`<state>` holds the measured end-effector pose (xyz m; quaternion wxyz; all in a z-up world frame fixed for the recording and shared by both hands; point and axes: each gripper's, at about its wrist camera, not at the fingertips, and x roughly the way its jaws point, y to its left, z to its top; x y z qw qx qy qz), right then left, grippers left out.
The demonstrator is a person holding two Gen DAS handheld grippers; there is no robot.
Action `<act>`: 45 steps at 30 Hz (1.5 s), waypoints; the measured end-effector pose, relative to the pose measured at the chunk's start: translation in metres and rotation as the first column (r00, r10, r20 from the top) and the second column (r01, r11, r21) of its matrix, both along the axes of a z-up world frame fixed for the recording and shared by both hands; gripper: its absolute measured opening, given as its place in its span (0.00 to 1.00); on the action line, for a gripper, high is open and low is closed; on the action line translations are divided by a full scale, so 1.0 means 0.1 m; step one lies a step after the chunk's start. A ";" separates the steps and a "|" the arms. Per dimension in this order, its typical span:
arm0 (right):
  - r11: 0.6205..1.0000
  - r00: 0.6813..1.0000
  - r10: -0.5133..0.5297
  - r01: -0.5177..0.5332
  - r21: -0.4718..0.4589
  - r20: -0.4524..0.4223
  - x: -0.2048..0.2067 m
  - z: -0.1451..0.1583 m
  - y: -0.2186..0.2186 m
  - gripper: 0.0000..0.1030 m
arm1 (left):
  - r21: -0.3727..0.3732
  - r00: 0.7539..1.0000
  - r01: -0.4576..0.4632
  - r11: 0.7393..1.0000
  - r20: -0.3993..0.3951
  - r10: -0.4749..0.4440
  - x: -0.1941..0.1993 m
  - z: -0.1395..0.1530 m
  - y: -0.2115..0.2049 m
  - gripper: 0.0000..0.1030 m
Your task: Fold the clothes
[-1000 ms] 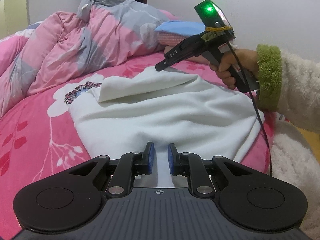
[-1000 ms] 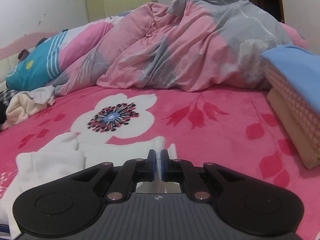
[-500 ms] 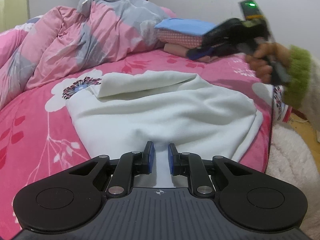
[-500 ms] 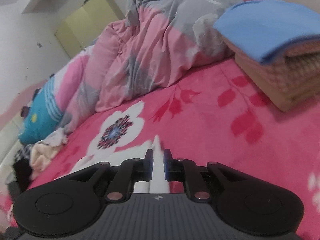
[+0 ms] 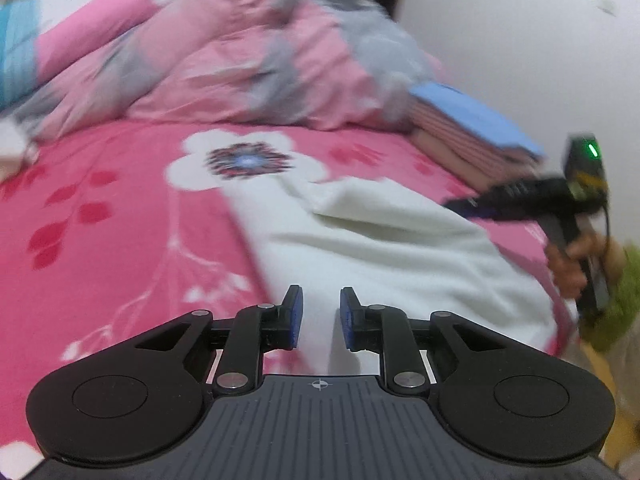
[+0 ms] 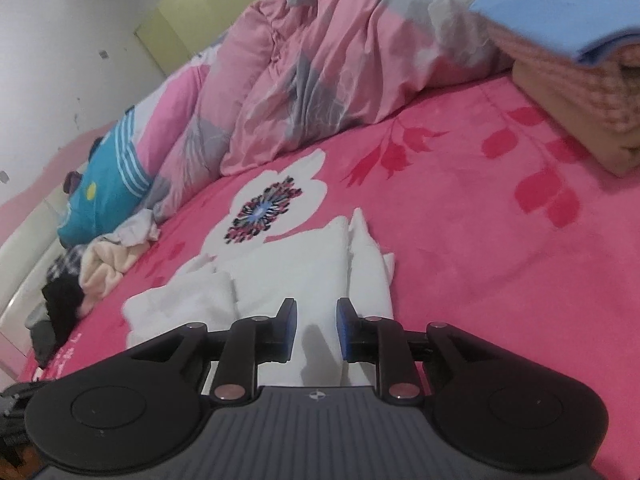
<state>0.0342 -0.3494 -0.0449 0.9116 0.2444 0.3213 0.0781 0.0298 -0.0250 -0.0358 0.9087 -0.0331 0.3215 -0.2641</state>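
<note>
A bright pink plush bedspread [image 6: 460, 248] with a white flower print fills both views. A rumpled pink-and-grey quilt [image 6: 320, 72] lies heaped across the top of each frame. The white fleece garment [image 5: 384, 248], partly folded, lies flat on the bedspread in the lower centre of each view. A stack of folded clothes [image 6: 572, 48] topped with blue sits at the upper right. Loose dark and cream clothes [image 6: 80, 276] lie at the left edge of the right wrist view. The left gripper [image 5: 320, 316] has just been opening; its blue-padded fingers [image 5: 295, 316] stand apart above the garment, gripping nothing. The right gripper [image 6: 316, 328] has likewise just been opening, its fingers apart over the white cloth, which lies free between them.
</note>
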 end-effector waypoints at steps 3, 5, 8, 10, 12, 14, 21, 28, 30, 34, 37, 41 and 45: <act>1.000 1.000 0.010 -0.010 -0.004 -0.018 0.17 -0.04 0.00 0.26 | -0.105 0.993 -0.046 0.993 -0.115 0.034 0.26 -0.06 0.15 0.25; 1.000 0.999 0.022 -0.022 0.000 -0.026 0.27 -0.06 0.01 0.32 | -0.174 0.983 -0.066 0.983 -0.182 0.034 0.41 -0.10 0.21 0.33; 0.999 0.999 0.039 -0.039 0.006 -0.037 0.42 -0.08 0.01 0.35 | -0.263 0.965 -0.081 0.961 -0.263 0.009 0.58 -0.17 0.24 0.43; 0.999 0.998 0.047 -0.047 0.010 -0.043 0.52 -0.09 0.01 0.35 | -0.305 0.951 -0.093 0.948 -0.309 -0.006 0.68 -0.22 0.25 0.48; 0.998 0.997 0.058 -0.058 0.013 -0.051 0.62 -0.10 0.02 0.35 | -0.323 0.940 -0.105 0.941 -0.341 -0.012 0.77 -0.29 0.23 0.48; 0.998 0.997 0.067 -0.066 0.020 -0.048 0.69 -0.11 0.03 0.35 | -0.329 0.931 -0.112 0.938 -0.363 -0.017 0.86 -0.34 0.20 0.48; 0.997 0.997 0.071 -0.070 -0.013 0.034 0.69 -0.04 0.12 0.07 | -0.346 0.917 -0.105 0.933 -0.396 -0.043 1.01 -0.41 0.09 0.47; 0.999 0.988 -0.005 0.013 -0.047 0.152 0.40 0.19 -0.04 0.06 | -0.348 0.929 -0.062 0.936 -0.363 -0.074 1.01 -0.28 -0.01 0.47; 0.999 0.991 -0.017 0.021 -0.030 0.134 0.44 0.13 -0.10 0.06 | -0.333 0.930 -0.061 0.941 -0.361 -0.067 1.02 -0.30 -0.04 0.47; 1.000 0.998 0.003 -0.002 -0.016 0.065 0.60 -0.09 -0.06 0.06 | -0.319 0.922 -0.084 0.944 -0.383 -0.047 1.05 -0.38 -0.03 0.47; 1.000 1.000 0.009 -0.009 -0.002 0.013 0.69 -0.25 -0.09 0.07 | -0.317 0.921 -0.088 0.944 -0.386 -0.044 1.05 -0.38 -0.01 0.48; 0.986 0.999 -0.046 0.049 0.160 -0.021 0.61 -0.26 -0.32 0.13 | -0.315 0.920 -0.092 0.944 -0.389 -0.040 1.04 -0.37 -0.01 0.48; 0.972 0.986 -0.159 0.150 0.182 0.040 0.10 -0.06 -0.51 0.37 | -0.314 0.925 -0.095 0.945 -0.380 -0.033 0.99 -0.33 0.05 0.48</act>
